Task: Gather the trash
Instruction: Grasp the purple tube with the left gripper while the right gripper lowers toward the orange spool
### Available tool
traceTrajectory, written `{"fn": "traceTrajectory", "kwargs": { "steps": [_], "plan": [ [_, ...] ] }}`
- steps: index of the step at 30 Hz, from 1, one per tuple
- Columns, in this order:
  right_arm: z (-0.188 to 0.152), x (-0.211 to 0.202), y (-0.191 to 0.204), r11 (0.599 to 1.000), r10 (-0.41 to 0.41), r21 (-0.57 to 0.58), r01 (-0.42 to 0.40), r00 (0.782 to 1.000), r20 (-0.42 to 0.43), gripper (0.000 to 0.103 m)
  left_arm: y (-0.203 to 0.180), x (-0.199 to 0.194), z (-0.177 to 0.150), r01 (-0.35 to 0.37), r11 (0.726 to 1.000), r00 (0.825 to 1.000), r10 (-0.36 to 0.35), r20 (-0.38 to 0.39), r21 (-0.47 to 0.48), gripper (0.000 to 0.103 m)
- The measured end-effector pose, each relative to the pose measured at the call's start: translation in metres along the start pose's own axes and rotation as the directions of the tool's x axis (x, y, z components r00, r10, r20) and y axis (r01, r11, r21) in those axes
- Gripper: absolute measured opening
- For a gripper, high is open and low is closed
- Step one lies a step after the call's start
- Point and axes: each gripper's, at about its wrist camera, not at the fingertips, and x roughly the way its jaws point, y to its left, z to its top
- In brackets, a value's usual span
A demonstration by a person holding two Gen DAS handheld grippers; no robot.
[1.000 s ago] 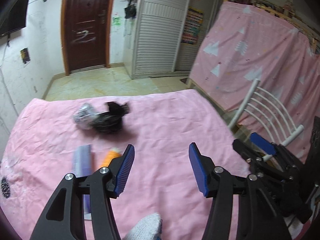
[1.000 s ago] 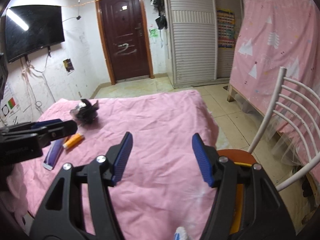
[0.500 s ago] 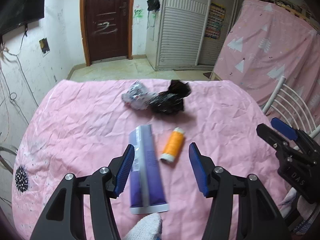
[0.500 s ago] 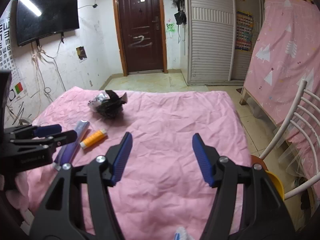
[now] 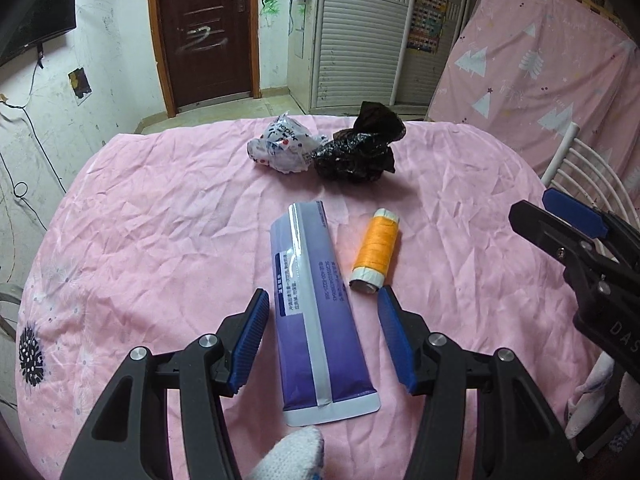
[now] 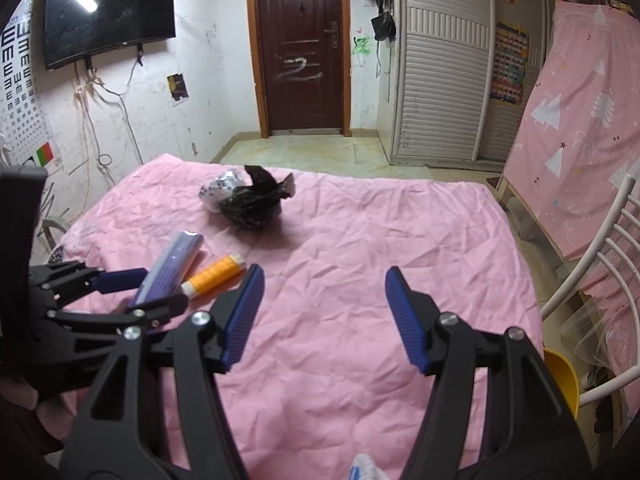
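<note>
Four items lie on the wrinkled pink cloth surface (image 5: pixel 160 216): one flat purple tube (image 5: pixel 316 312), one orange thread spool (image 5: pixel 376 250), one crumpled white wrapper (image 5: pixel 282 148), one crinkled black bag (image 5: pixel 356 156). Left claw (image 5: pixel 322 342) straddles the tube, released; right claw (image 6: pixel 324 316) released, empty.

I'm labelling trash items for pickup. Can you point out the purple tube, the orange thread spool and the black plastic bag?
purple tube (image 5: pixel 316 312), left wrist view, mid body.
orange thread spool (image 5: pixel 375 249), left wrist view, wound thread.
black plastic bag (image 5: pixel 354 156), left wrist view, crumpled middle.
</note>
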Motion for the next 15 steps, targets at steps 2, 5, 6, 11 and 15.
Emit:
{"fn": "traceTrajectory", "kwargs": {
  "steps": [2,5,6,11,15],
  "plan": [
    [0.001,0.002,0.004,1.0,0.002,-0.008,-0.002,1.0,-0.004,0.061,0.0,0.0,0.0,0.006,1.0,1.0,-0.006,0.001,0.002,0.047],
    [0.001,0.006,0.01,1.0,0.006,-0.02,-0.006,1.0,-0.012,0.065,0.0,0.001,-0.001,0.006,1.0,1.0,-0.006,0.003,0.01,0.045],
    [0.001,0.007,0.012,1.0,0.008,-0.023,-0.009,1.0,-0.016,0.066,-0.001,0.001,-0.001,0.002,1.0,1.0,-0.002,0.004,0.015,0.045],
    [0.0,0.012,0.023,0.999,0.019,-0.042,-0.02,0.999,-0.03,0.069,0.003,-0.001,-0.003,-0.016,1.0,1.0,0.016,0.011,0.022,0.029],
    [0.0,0.018,0.032,0.998,0.036,-0.055,-0.038,0.998,-0.049,0.071,0.006,-0.004,-0.006,-0.001,1.0,1.0,0.0,0.014,0.03,0.024]
  ]
}}
